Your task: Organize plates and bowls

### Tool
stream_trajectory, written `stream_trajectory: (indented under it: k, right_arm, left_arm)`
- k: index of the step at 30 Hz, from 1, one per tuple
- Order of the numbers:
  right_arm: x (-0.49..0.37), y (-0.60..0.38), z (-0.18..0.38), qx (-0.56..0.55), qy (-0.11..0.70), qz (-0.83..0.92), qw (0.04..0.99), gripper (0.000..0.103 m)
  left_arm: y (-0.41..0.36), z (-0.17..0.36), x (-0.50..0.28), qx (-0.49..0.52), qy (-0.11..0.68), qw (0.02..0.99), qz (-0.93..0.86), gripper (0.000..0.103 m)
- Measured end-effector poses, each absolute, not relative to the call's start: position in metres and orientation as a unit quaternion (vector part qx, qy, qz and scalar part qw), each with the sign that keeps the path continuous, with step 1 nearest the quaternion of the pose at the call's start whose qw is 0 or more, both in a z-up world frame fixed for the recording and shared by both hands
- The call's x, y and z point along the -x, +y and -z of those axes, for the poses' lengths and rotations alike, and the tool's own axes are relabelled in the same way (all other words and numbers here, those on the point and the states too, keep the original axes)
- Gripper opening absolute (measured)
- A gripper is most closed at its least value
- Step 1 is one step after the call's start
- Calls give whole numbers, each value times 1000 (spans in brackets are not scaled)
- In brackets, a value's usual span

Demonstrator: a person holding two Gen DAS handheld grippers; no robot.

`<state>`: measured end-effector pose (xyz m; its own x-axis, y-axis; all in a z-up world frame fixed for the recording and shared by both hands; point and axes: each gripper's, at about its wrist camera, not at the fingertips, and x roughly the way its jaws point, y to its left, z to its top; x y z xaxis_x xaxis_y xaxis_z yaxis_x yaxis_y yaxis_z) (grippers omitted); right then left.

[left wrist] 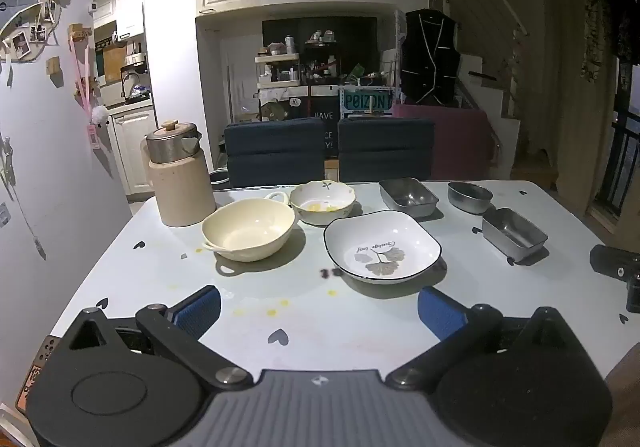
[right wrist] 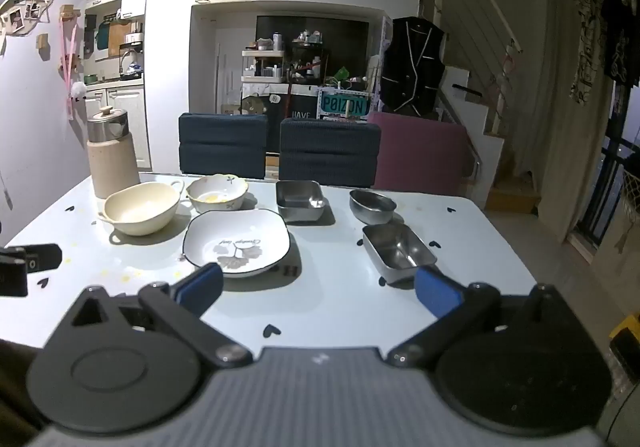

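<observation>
Both your grippers, left gripper and right gripper, hover spread apart, empty; nothing gathered yet. Next, reach the plate.

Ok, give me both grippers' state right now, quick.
Left gripper: open, holding nothing, above the table.
Right gripper: open, holding nothing, near the leaf-print plate and a steel tray.
</observation>
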<state>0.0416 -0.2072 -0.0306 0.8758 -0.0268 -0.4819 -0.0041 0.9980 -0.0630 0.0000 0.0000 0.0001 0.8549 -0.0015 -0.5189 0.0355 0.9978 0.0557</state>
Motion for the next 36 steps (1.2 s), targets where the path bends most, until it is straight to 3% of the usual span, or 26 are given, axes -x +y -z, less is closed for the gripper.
stream_trajectory:
  k: [36]
  right_arm:
    - [-41, -207, 30, 31, 251, 7, 967, 103]
  left_arm:
    - [-8, 2, 0, -29, 268, 963, 13, 103]
